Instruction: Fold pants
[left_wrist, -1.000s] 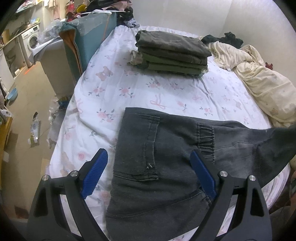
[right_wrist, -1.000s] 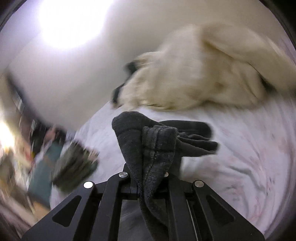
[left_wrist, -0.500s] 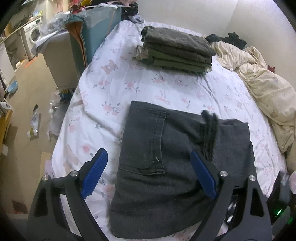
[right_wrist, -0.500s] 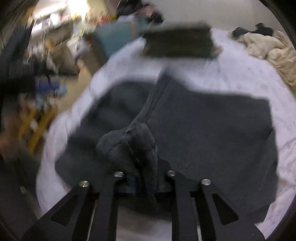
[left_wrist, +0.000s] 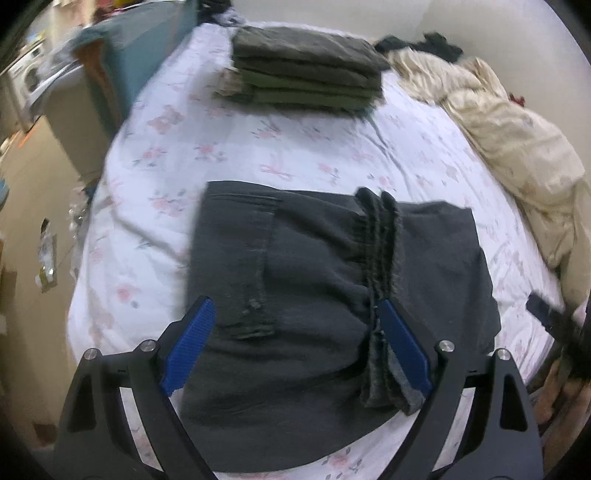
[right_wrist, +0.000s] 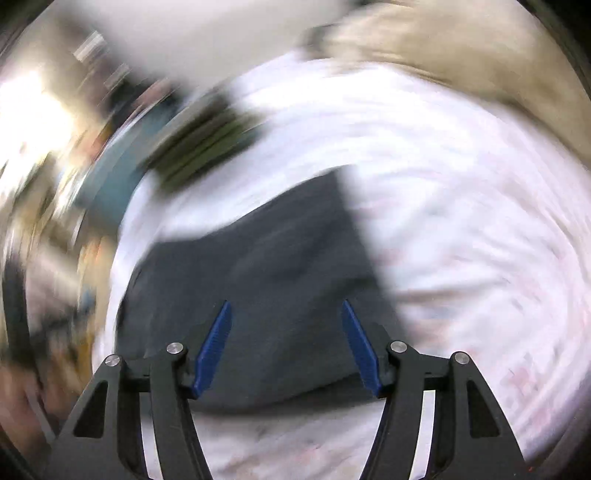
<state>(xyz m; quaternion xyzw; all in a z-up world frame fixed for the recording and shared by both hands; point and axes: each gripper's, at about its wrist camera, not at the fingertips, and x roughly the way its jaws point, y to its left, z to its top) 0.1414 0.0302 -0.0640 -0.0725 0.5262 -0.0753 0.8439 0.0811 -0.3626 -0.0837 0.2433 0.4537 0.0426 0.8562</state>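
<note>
- Charcoal pants (left_wrist: 325, 291) lie folded into a rough rectangle on the near part of the floral bedsheet (left_wrist: 192, 155), seen from the left wrist; the cuffed leg ends (left_wrist: 380, 251) run as a ridge across the right half of the top layer.
- Left gripper (left_wrist: 295, 345) hangs over the near edge of the pants with its blue-padded jaws spread wide, gripping nothing; the right pad sits just beside the cuff ridge.
- Bare sheet lies between the pants' far edge and the stack of folded olive and grey garments (left_wrist: 310, 70), and along the left edge toward the floor.
- Cream duvet (left_wrist: 513, 147) is bunched along the right side of the bed.
- Right wrist view is heavily smeared: the right gripper (right_wrist: 286, 343) shows jaws parted and empty above the pants (right_wrist: 266, 280), whose right edge meets what seems to be bare white sheet (right_wrist: 461, 229).
</note>
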